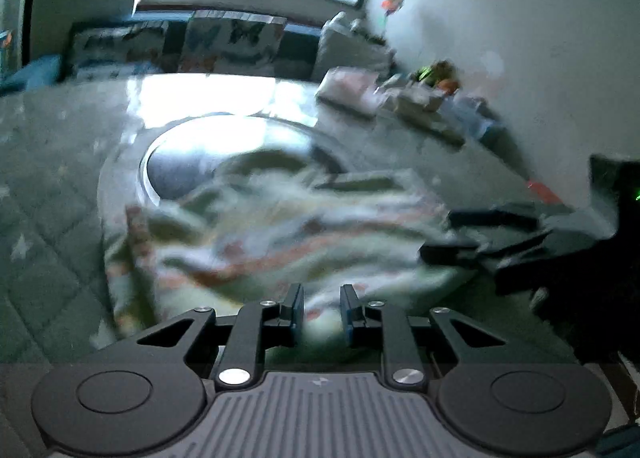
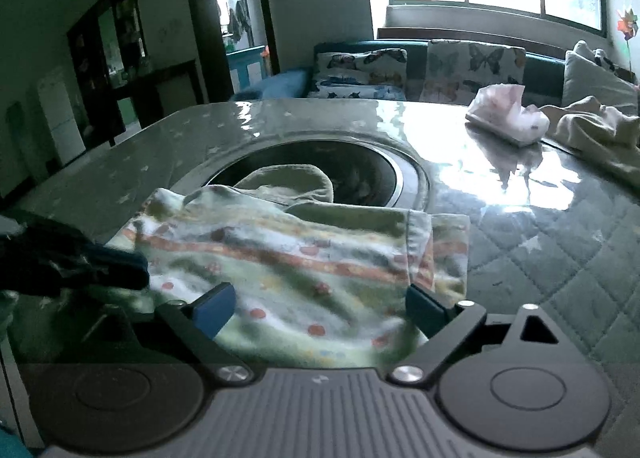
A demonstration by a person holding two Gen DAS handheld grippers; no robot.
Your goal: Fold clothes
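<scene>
Right tool (image 2: 320,310) spread over striped garment (image 2: 296,258); left tool (image 1: 322,312) narrowly parted, empty

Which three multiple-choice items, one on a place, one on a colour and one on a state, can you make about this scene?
1. Where does the garment lie?
A. on the table, by the round inset
B. on the sofa
C. on the floor

2. What colour are its stripes?
A. purple
B. black
C. orange-red

3. How is the right gripper?
A. shut on the garment
B. open
C. out of view

Answers: 1 A, it lies on the table with its collar at the round inset; 2 C, orange-red bands cross the pale cloth; 3 B, its fingers stand wide apart.
</scene>
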